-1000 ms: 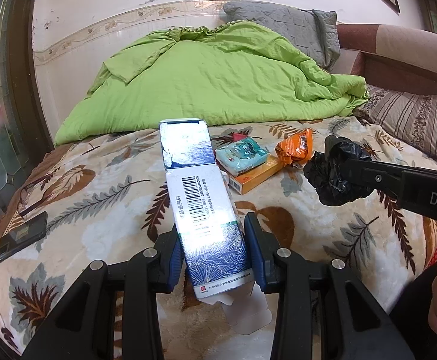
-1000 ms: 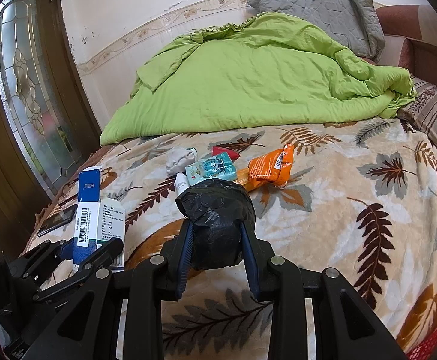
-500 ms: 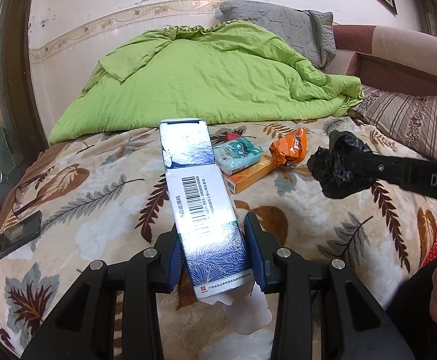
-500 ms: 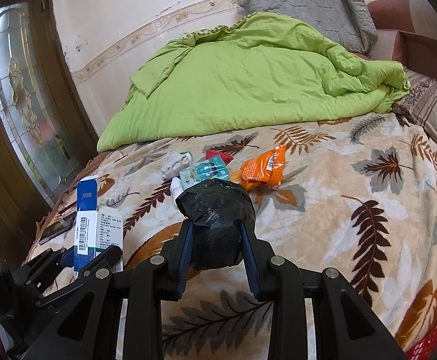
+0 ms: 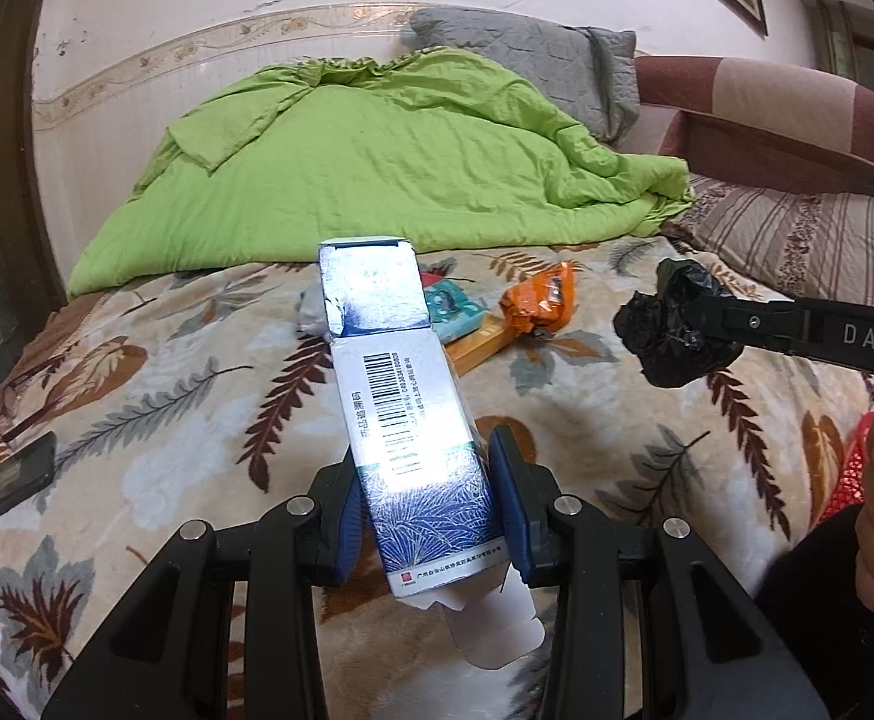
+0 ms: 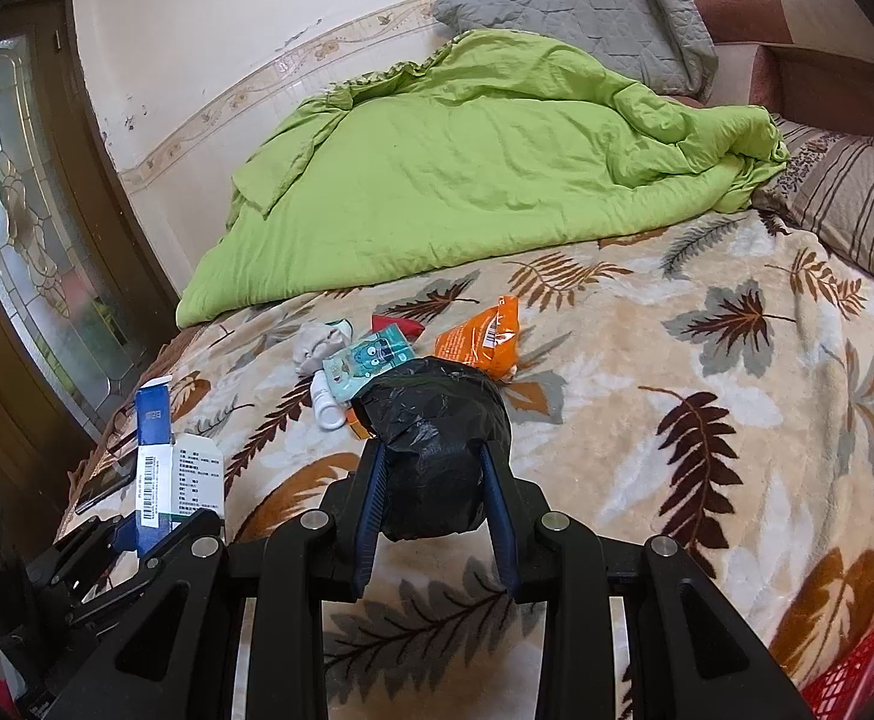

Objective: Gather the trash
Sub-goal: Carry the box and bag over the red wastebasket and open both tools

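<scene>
While each gripper clamps one item (box, bag), four lie abed.

The leaf-patterned blanket lies bare on the right side of the bed, giving open passage there. Mid-bed, an orange wrapper, a teal packet, a white bottle and a grey wad cluster close together. Behind them the green quilt is heaped along the wall. A phone lies near the bed's left edge.

Leaf-print bed carries green quilt, orange packet.
</scene>
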### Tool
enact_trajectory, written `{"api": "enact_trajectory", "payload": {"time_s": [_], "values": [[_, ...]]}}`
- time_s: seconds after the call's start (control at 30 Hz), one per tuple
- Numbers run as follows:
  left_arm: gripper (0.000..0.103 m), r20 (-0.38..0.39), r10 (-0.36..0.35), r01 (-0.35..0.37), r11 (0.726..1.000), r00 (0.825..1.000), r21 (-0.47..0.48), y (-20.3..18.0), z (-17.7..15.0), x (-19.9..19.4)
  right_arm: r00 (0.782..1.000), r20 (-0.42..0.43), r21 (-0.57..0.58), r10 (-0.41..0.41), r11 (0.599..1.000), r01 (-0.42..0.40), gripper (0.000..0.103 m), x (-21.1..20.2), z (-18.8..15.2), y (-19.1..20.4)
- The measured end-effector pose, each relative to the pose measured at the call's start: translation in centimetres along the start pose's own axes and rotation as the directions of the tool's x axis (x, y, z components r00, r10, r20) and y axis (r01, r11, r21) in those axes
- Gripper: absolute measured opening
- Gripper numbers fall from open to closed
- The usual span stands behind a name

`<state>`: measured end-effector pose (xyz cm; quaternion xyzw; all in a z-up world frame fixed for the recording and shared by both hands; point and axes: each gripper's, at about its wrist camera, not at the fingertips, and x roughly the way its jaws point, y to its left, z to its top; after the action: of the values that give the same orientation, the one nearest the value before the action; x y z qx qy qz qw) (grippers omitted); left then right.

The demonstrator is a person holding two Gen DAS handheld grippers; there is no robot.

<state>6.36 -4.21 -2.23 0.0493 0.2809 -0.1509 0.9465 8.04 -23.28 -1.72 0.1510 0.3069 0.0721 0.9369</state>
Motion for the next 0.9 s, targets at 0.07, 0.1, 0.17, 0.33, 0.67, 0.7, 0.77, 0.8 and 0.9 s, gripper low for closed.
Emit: {"api": "enact_trajectory", "payload": {"time_s": [0.07, 0.1, 0.17, 0.33, 0.67, 0.7, 0.77, 0.8, 0.9], "values": [[0.037, 0.002, -0.024, 0.024, 1.000, 1.000, -0.003, -0.1, 0.0, -0.1, 1.000, 0.000, 0.000, 0.010, 1.000, -0.010, 0.034, -0.3, -0.1, 0.0], [0.037, 0.003, -0.035, 0.035, 0.999, 0.999, -0.003, -0.2, 0.0, -0.1, 1.000, 0.001, 0.000, 0.013, 1.000, -0.013, 0.034, -0.3, -0.2, 0.0], [0.037, 0.003, -0.068, 0.068, 0.998, 0.998, -0.001, -0.4, 0.0, -0.2, 1.000, -0.002, 0.003, 0.024, 1.000, -0.024, 0.034, -0.7, -0.3, 0.1], [0.037, 0.042, -0.084, 0.082, 0.995, 0.996, 0.064, -1.8, -0.2, -1.4, 0.997, -0.024, 0.050, 0.067, 0.997, -0.066, 0.034, -2.4, -1.0, -0.9], [0.037, 0.001, -0.252, 0.251, 0.962, 0.968, 0.106, -7.3, 1.3, -3.2, 1.000, 0.007, 0.113, -0.002, 0.994, 0.001, 0.034, -12.4, -3.1, -7.4], [0.037, -0.003, -0.277, 0.275, 0.955, 0.961, 0.111, -8.2, 1.6, -3.4, 1.000, 0.015, 0.126, -0.024, 0.992, 0.021, 0.034, -13.5, -3.1, -8.4], [0.037, -0.014, -0.341, 0.340, 0.931, 0.940, 0.130, -10.5, 2.3, -4.0, 0.996, 0.040, 0.156, -0.080, 0.985, 0.072, 0.034, -15.9, -3.0, -10.6], [0.037, -0.016, -0.366, 0.365, 0.920, 0.930, 0.142, -11.6, 2.7, -4.3, 0.993, 0.050, 0.171, -0.103, 0.981, 0.093, 0.034, -17.0, -3.0, -11.5], [0.037, -0.049, -0.463, 0.464, 0.867, 0.885, 0.181, -15.7, 4.1, -5.0, 0.984, 0.071, 0.212, -0.164, 0.966, 0.146, 0.034, -19.7, -3.1, -13.8]]}}
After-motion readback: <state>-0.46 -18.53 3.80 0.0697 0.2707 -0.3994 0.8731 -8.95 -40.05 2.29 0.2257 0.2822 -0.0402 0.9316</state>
